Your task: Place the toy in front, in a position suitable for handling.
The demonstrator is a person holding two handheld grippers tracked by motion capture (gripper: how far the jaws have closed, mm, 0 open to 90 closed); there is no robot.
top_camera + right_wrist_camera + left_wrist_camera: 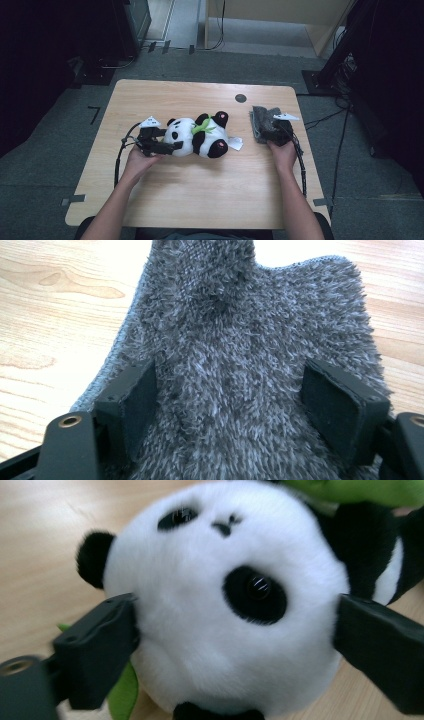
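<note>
We work at a pale wooden table, and the biggest thing on it is the plush panda, lying on its side near the middle with its round white head toward our left and a green leaf across its body. Our left gripper has that head between its jaws: in the left gripper view the white head fills the gap, both pads touching the fur at its widest part. The jaws stand very wide, so we judge this a light hold on a broad, soft thing rather than a hard squeeze — enough to steady the toy.

Smaller, toward the table's right edge and well apart from the panda, lies a folded grey shaggy cloth. Our right gripper rests on it; in the right gripper view the grey pile bulges up between the two pads, which press into a gathered fold — a pinch, we judge, that readies the cloth for lifting.

Smallest is the white tag, beside the panda.
</note>
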